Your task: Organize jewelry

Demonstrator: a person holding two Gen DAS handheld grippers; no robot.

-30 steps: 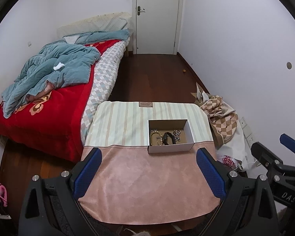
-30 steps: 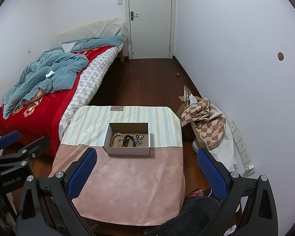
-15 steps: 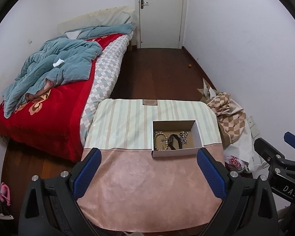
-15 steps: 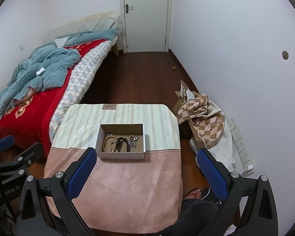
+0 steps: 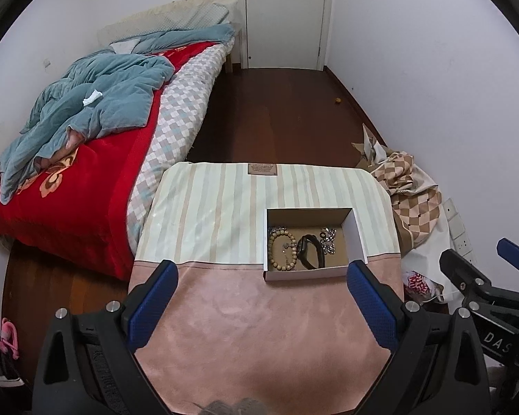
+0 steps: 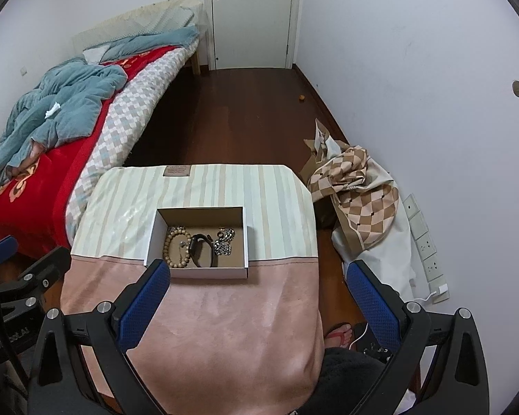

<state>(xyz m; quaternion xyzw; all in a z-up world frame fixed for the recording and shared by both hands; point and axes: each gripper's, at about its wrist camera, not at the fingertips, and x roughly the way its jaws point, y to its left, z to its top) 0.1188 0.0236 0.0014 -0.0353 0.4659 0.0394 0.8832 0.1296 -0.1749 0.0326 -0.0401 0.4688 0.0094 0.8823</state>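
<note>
Left wrist view: white cardboard box (image 5: 314, 272) sitting on cloth-covered bench (image 5: 259, 318), holding wooden bead bracelet (image 5: 283, 248), black band (image 5: 309, 251); left claw (image 5: 261, 299) and right claw (image 6: 257, 297) both gaping wide, gripping nothing.

**Item count**

Qty 1 cardboard box (image 6: 245, 238) on 1 bench (image 6: 225, 311). Inside: 1 wooden bead bracelet (image 6: 177, 247), 1 black band (image 6: 202, 249), 1 cluster of silver pcs (image 6: 224, 241), indiv. count not discernible. Hand-held grippers: 2, left (image 5: 261, 306) and right (image 6: 257, 306).

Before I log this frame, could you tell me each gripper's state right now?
Left gripper: open, holding nothing.
Right gripper: open, holding nothing.
</note>
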